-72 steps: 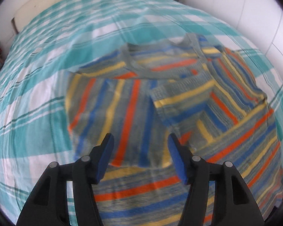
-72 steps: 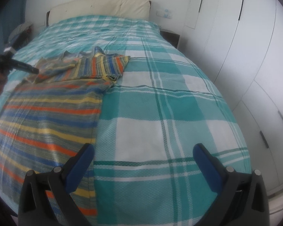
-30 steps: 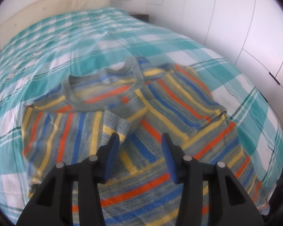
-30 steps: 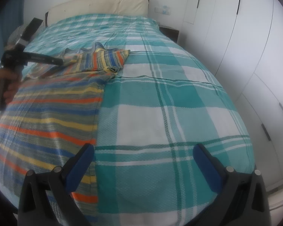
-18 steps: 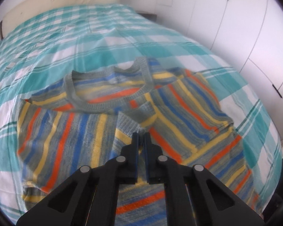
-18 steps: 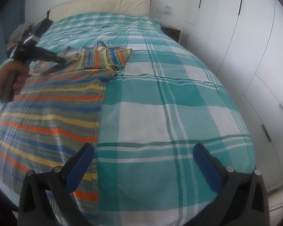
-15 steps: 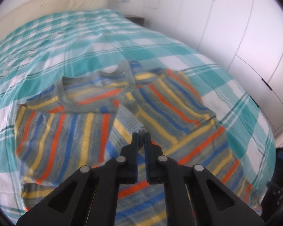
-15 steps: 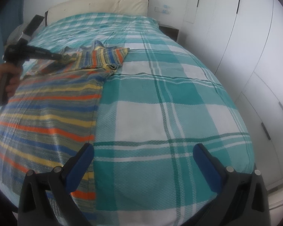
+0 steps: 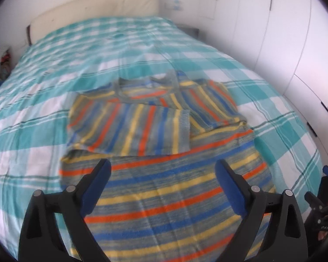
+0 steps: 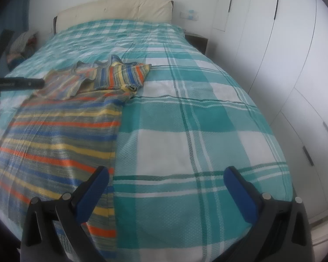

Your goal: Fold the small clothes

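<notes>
Filling most of both views, your bed (image 10: 185,118) lies under a teal and white checked cover, its cream headboard (image 10: 113,8) against the far wall. White wardrobe doors (image 10: 295,54) run along the bed's right side.

On the cover, toward the left half of the bed as your right camera shows it, lies the striped sweater (image 9: 164,196), grey with orange, blue and yellow bands. Its body is spread flat and reaches the near edge of the mattress. Both sleeves are folded in across the chest: the left sleeve (image 9: 131,128) lies flat across the front with its cuff near the middle, and the right sleeve (image 9: 210,107) lies angled beside it, the two touching or slightly overlapping. The neckline faces the headboard.

Your left gripper (image 9: 163,181) hangs above the sweater's lower body, its jaws opening and already wide, with nothing between the blue pads. Your right gripper (image 10: 166,185) also stands wide open and empty, over the bare cover just beside the sweater's right edge.

A small heap of clothes (image 10: 21,43) sits at the bed's far left.
</notes>
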Available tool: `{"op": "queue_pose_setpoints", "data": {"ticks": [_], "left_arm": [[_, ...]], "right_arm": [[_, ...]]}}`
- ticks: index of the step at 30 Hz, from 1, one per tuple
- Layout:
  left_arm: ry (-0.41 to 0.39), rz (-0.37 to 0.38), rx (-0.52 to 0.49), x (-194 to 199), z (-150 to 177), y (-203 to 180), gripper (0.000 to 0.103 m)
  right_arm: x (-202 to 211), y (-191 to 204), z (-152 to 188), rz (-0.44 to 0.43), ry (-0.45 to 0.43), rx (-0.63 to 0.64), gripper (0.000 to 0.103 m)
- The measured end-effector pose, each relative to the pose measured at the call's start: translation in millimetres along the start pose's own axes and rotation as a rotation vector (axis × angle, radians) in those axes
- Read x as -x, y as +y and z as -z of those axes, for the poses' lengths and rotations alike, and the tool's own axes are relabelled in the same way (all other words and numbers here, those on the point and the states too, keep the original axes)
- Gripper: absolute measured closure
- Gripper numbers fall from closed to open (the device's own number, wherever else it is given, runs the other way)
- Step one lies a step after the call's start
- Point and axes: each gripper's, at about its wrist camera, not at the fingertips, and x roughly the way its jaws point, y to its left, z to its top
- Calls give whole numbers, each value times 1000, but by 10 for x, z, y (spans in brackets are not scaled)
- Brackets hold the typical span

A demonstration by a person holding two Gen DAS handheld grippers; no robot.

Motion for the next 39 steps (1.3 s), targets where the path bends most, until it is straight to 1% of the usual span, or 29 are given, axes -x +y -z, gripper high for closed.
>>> {"op": "queue_pose_setpoints", "data": {"ticks": [3,7,10,15,20,26,32,39], "left_arm": [[-24,-67,28,250,117,35,6],[-47,-171,21,457,238,41,6],[-58,-201,35,593,310,49,5],[-101,-247,44,832,417,23,4],[-132,-252,65,1040,494,-22,3],[-159,-278,49,1186,546,-131,3],[-176,-294,37,1267,588,-197,2],[-177,-304,37,1270,604,-203,1]], "right_arm": [[67,36,-51,-8,-15,4,0],[225,161,-127,-24,-53,24,0],[347,285,-163,-39,-75,50,0],[536,441,-209,-71,-104,80,0],[719,516,-230,-87,-132,95,0],[864,502,-245,-95,-150,82,0],[931,497,-207,-94,-146,85,0],[893,489,-175,-89,-125,85,0]]}}
